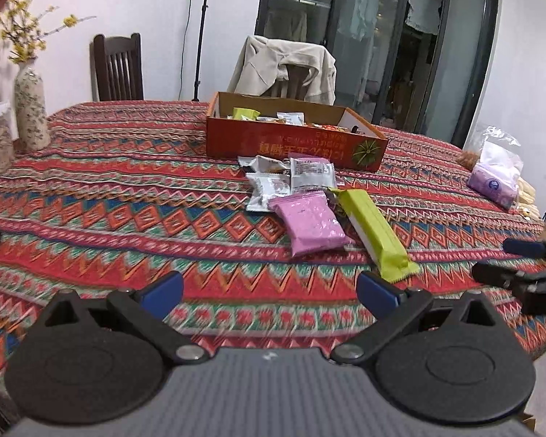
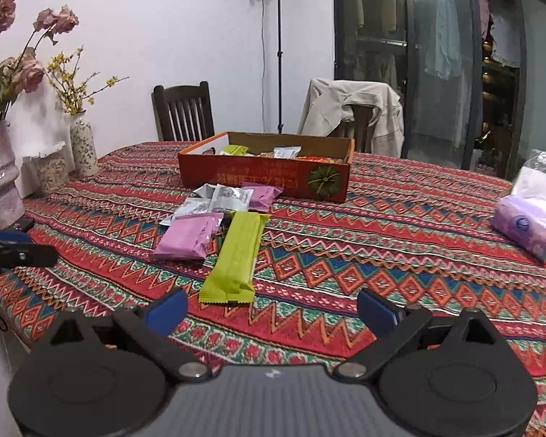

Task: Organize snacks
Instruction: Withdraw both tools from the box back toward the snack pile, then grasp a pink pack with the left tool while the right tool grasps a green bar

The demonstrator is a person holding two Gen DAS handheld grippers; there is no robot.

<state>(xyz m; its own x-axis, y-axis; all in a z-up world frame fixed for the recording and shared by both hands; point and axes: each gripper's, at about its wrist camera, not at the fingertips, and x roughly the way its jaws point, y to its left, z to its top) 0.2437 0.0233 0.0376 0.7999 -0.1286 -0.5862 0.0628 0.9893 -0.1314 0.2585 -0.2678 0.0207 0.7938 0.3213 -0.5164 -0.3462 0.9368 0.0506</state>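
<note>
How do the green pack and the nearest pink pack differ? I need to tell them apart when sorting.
The green pack is long and narrow; the pink pack is shorter and squarer. The green pack reaches closest to the grippers; the pink pack lies farther back, to its left. Both lie flat on the tablecloth, outside the box.

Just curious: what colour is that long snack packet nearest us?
Lime green; the long snack packet shows best in the right wrist view.

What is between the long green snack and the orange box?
Between the green snack and the orange box lie a pink packet and silver packets on the tablecloth, seen best in the right wrist view.
</note>
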